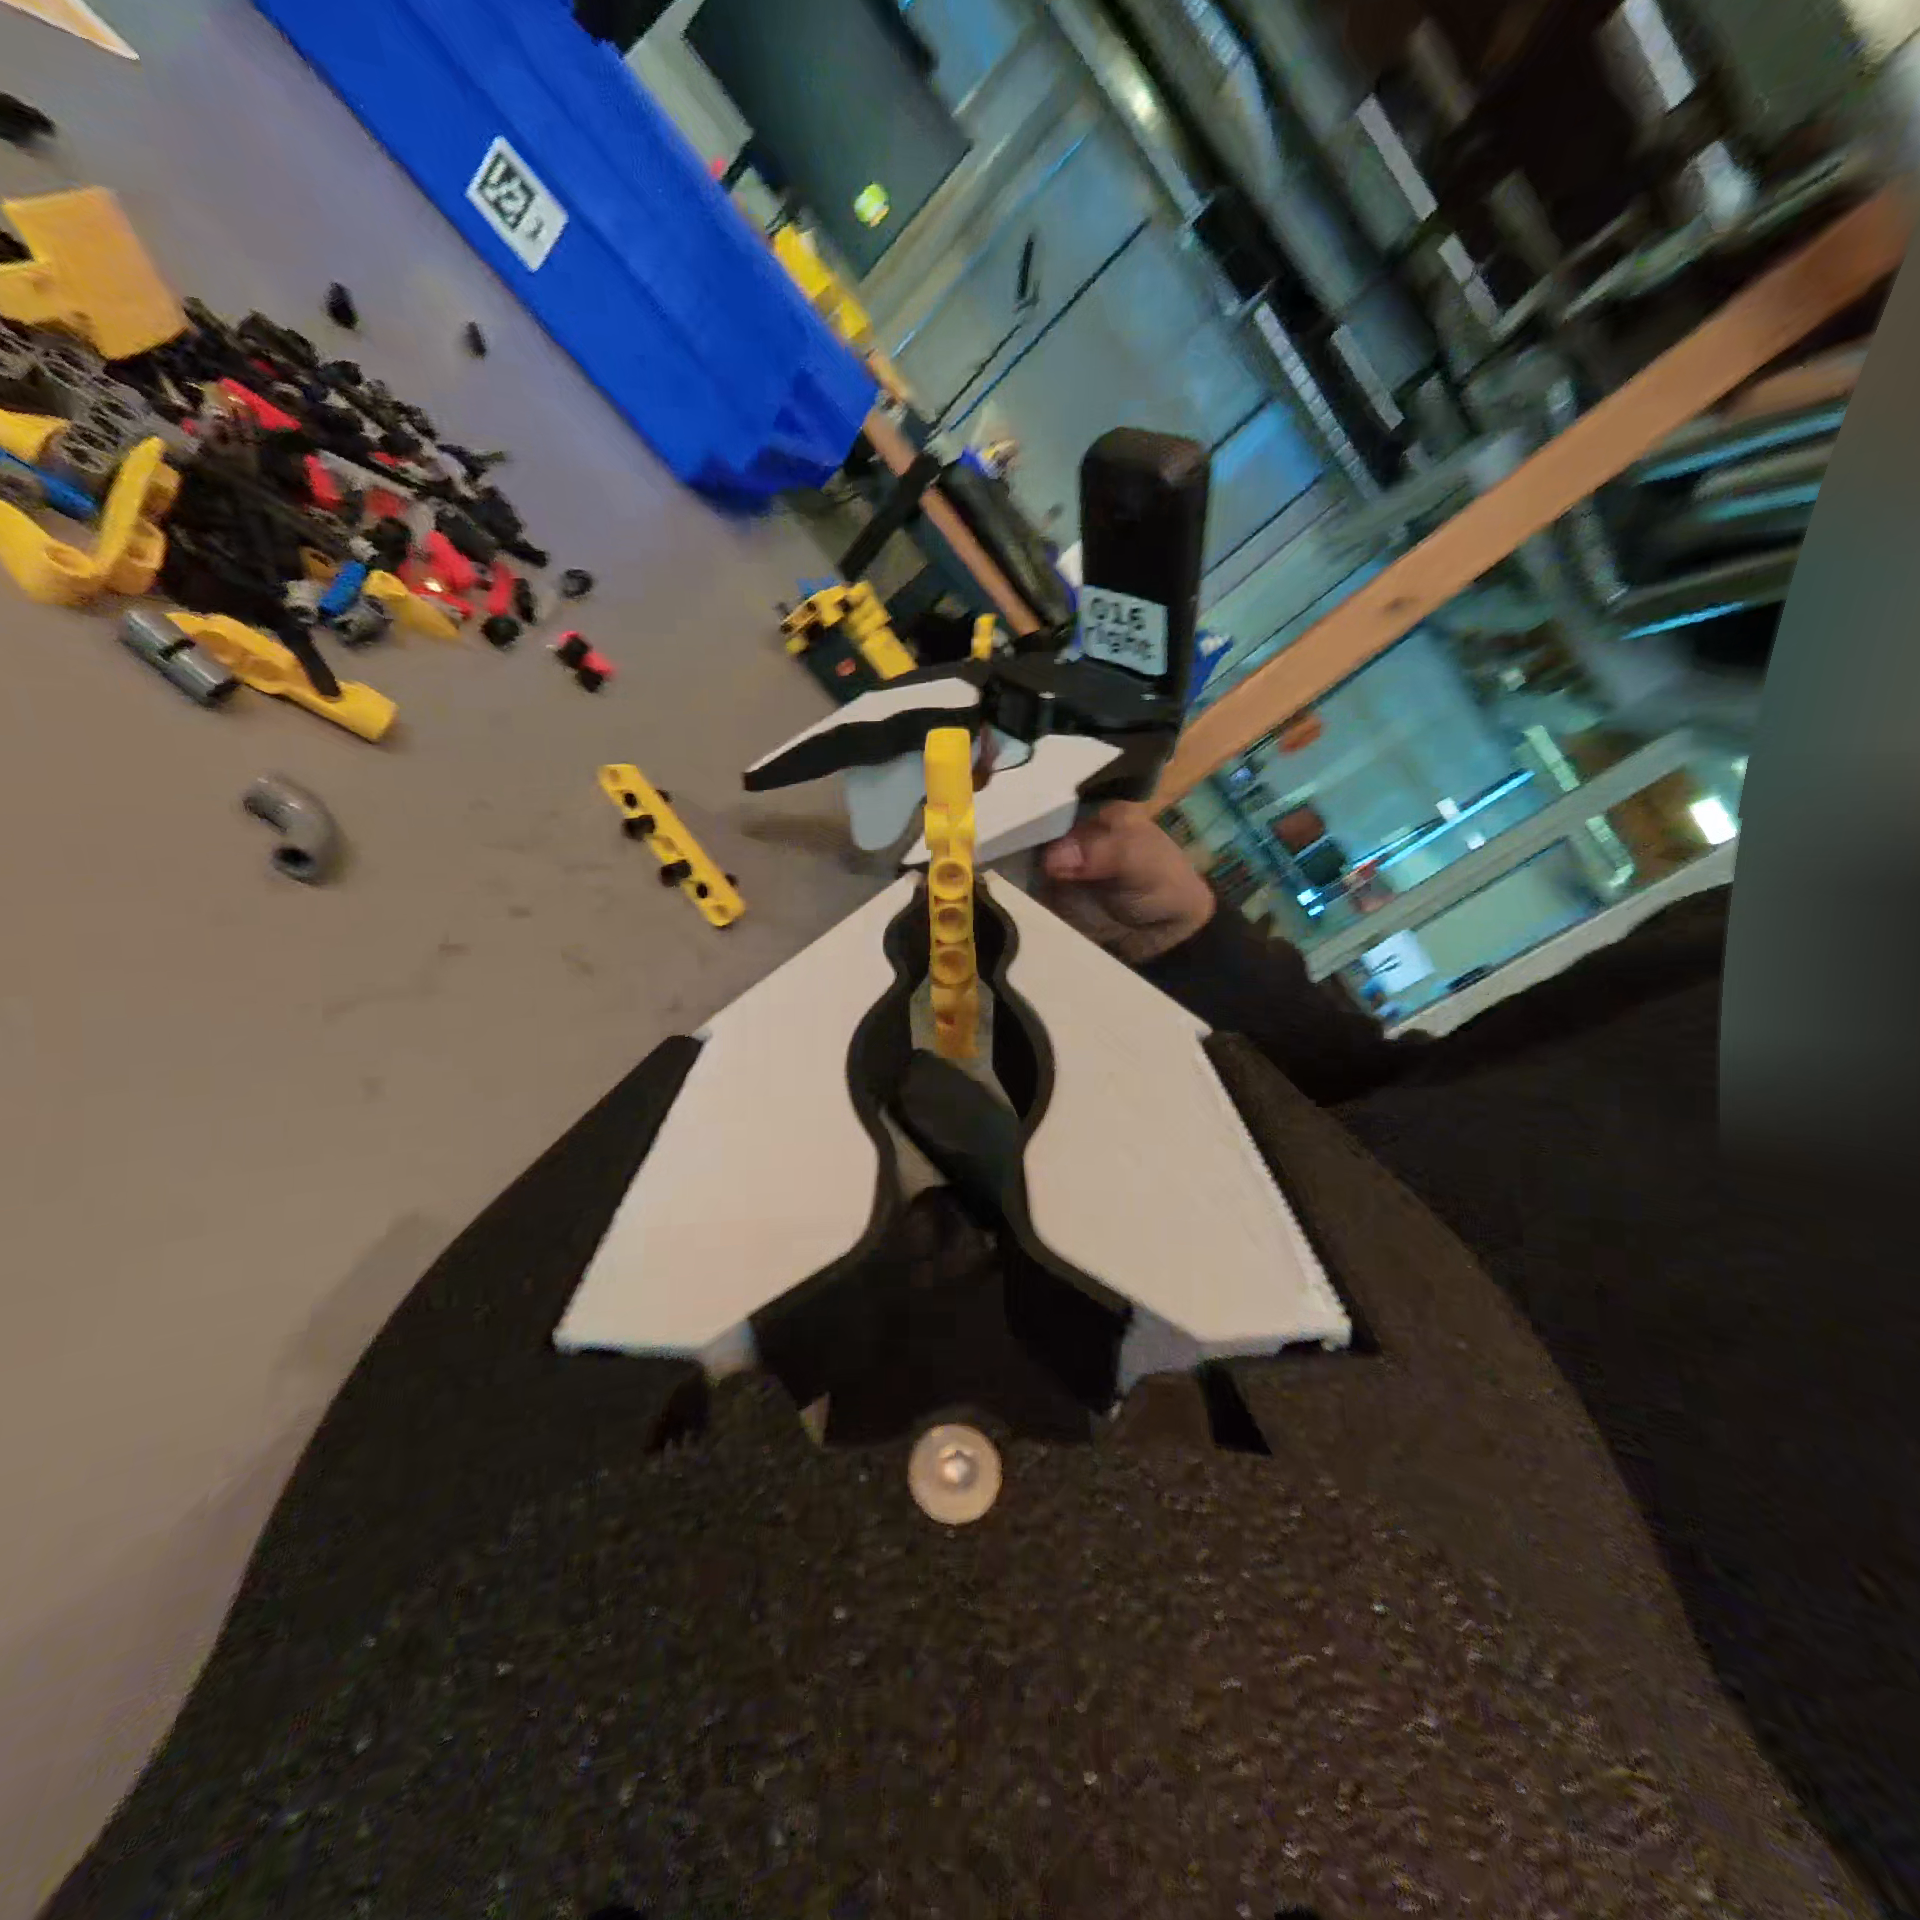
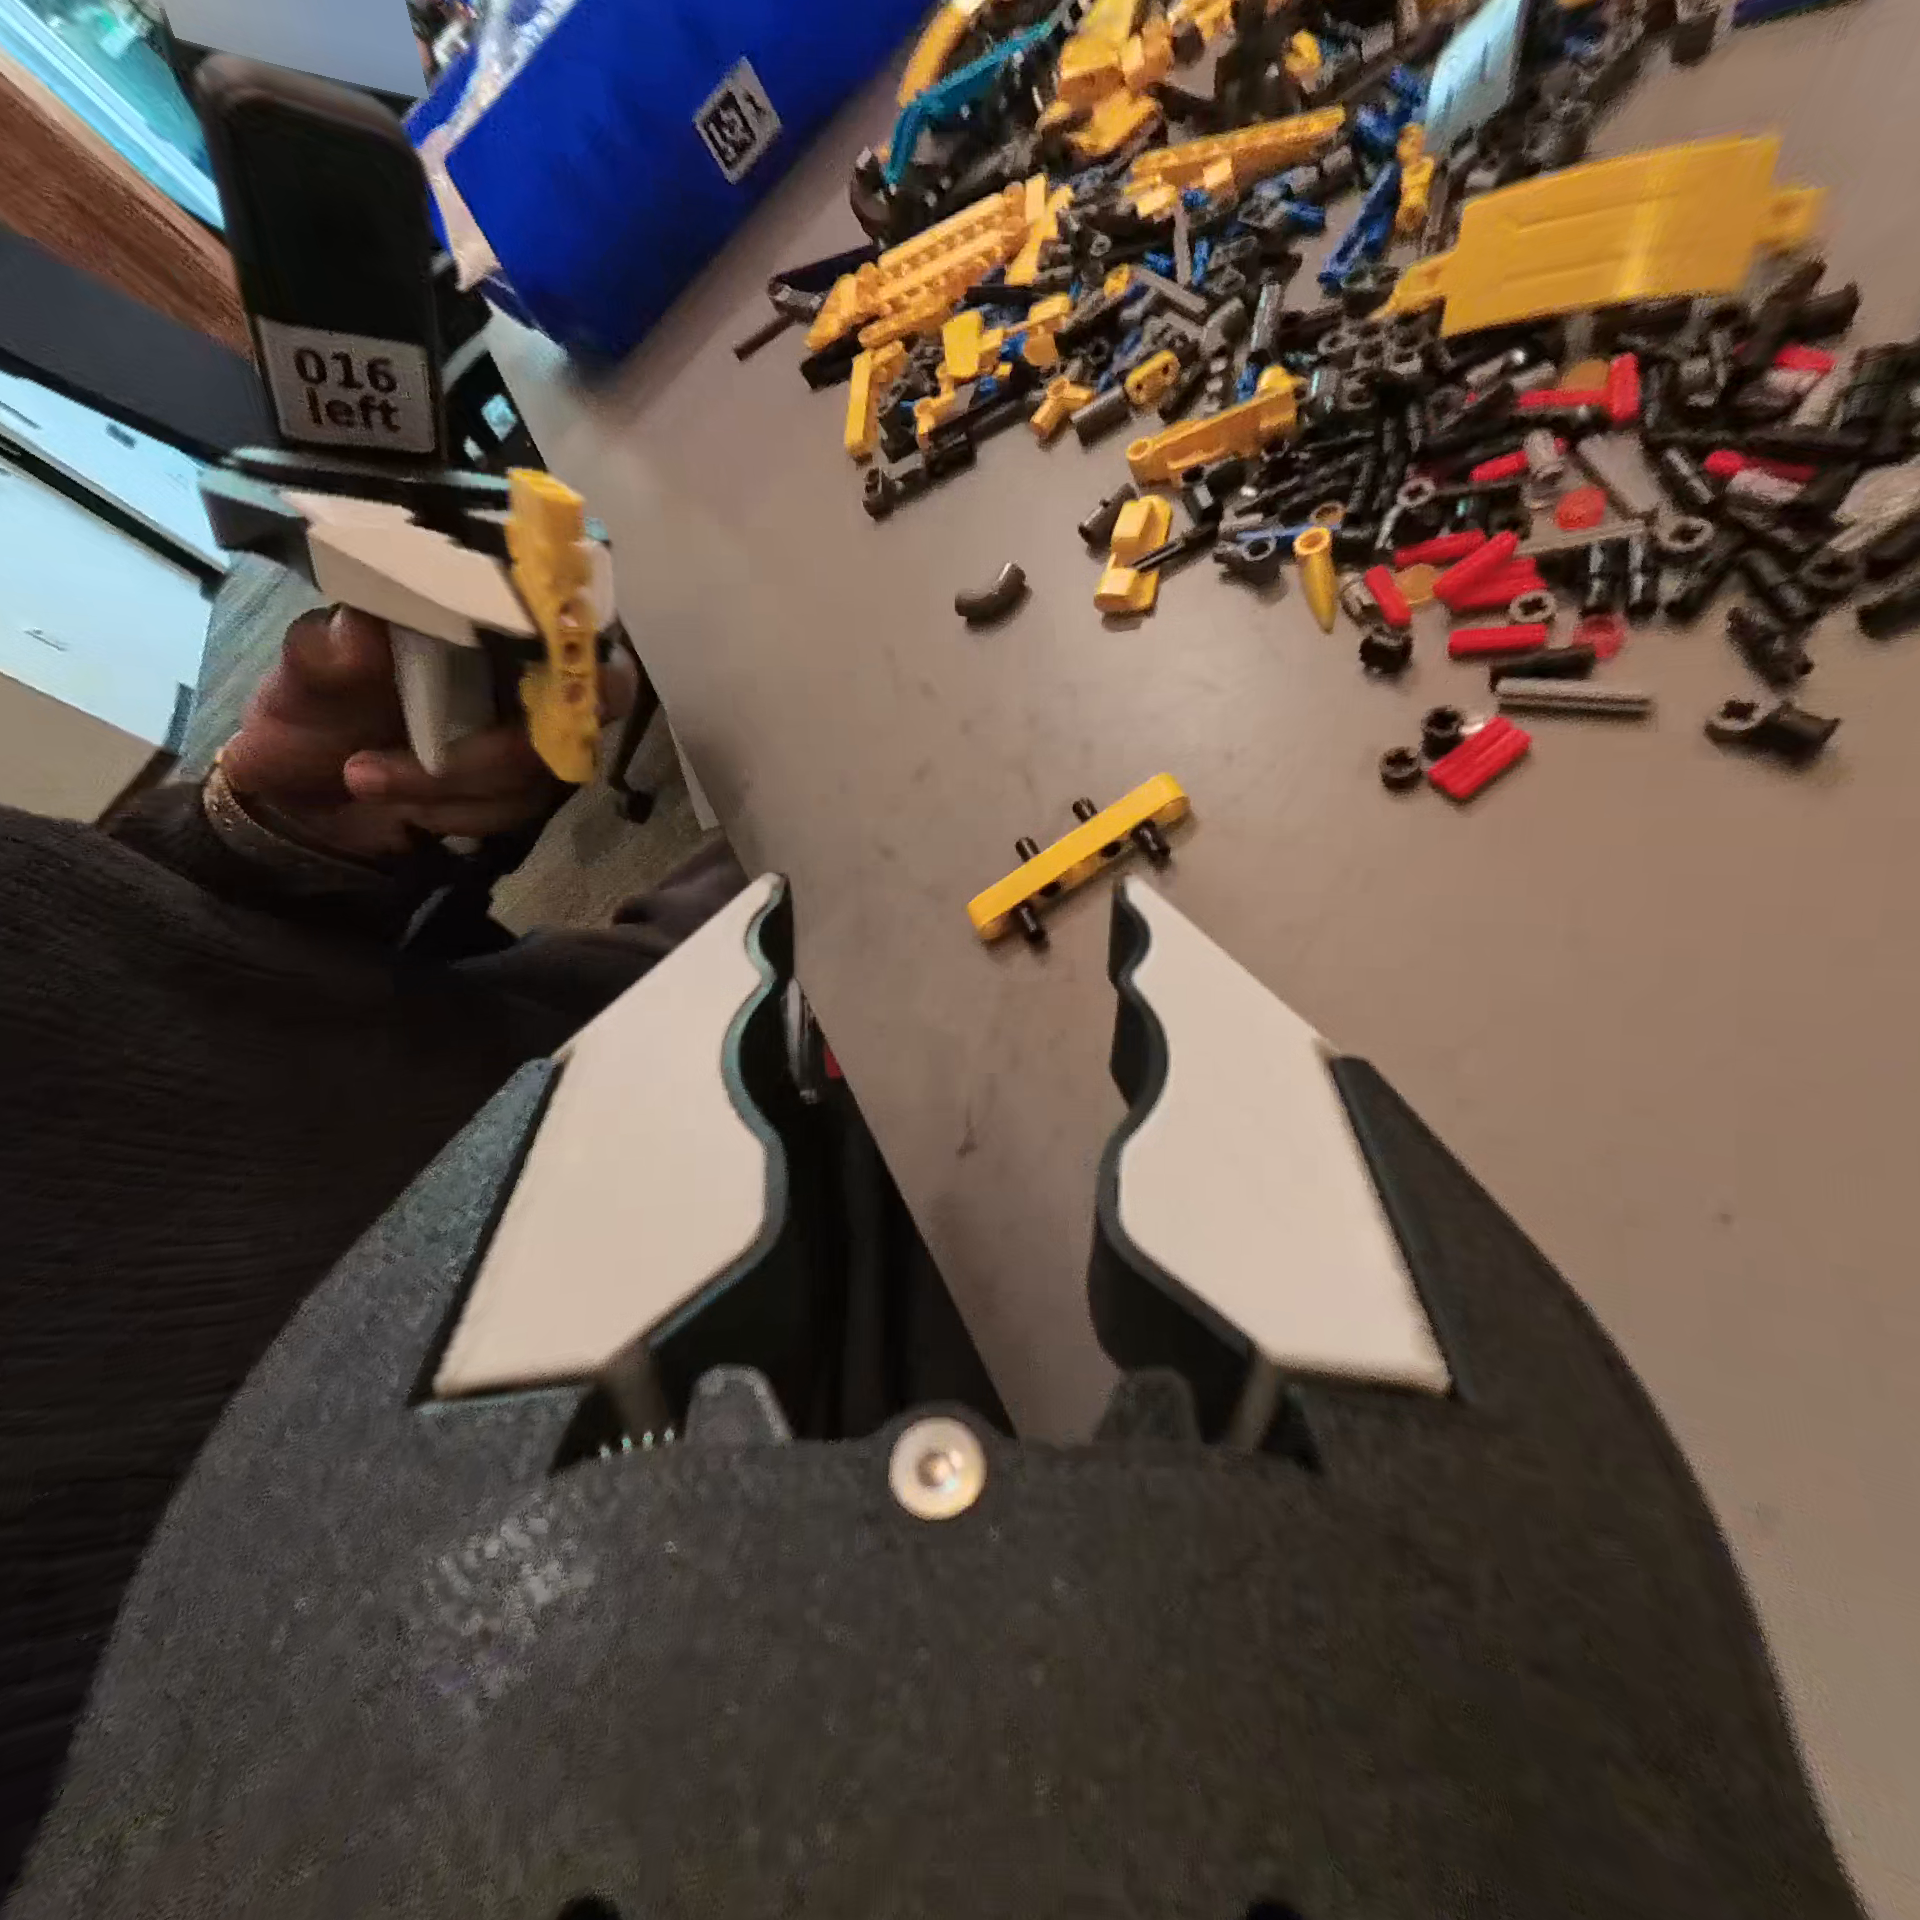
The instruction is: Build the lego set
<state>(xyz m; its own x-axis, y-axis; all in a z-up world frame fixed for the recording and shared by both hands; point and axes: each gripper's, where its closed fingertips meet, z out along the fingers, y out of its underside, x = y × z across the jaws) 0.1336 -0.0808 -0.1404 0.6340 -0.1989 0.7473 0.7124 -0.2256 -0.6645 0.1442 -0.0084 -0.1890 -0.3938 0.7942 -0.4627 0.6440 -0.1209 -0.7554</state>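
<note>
— Grey tabletop [image 2: 1299,1039], blue plastic bin [image 2: 623,166] at its far edge, blurred shelving and a wooden beam [image 1: 1507,499] behind. What does the left wrist view give that the other lacks?

— A close look down the left gripper [image 1: 951,883], its white jaws clamped narrow on a yellow perforated plastic building beam [image 1: 951,914] that stands up past the fingertips. Beyond it hangs the right gripper [image 1: 831,769], held by a hand [image 1: 1132,883] in a dark sleeve.

— And the right wrist view?

— The right gripper [image 2: 951,904] with jaws spread wide and nothing between them, hovering over the table just short of a short yellow flat beam studded with black pins [image 2: 1075,857]. Off to the side, past the table's edge, the left gripper [image 2: 540,613] shows from outside — the yellow beam [image 2: 556,623] gripped near its middle, both ends sticking out, tilted.

— The surface?

— A sprawling heap of loose yellow, black, red and blue construction-toy parts [image 2: 1455,416] across the far half, including a large yellow panel [image 2: 1600,239]. A curved grey elbow piece [image 1: 296,826] lies alone, apart from the heap, and the pinned beam [image 1: 670,842] sits by itself between heap and grippers.
</note>
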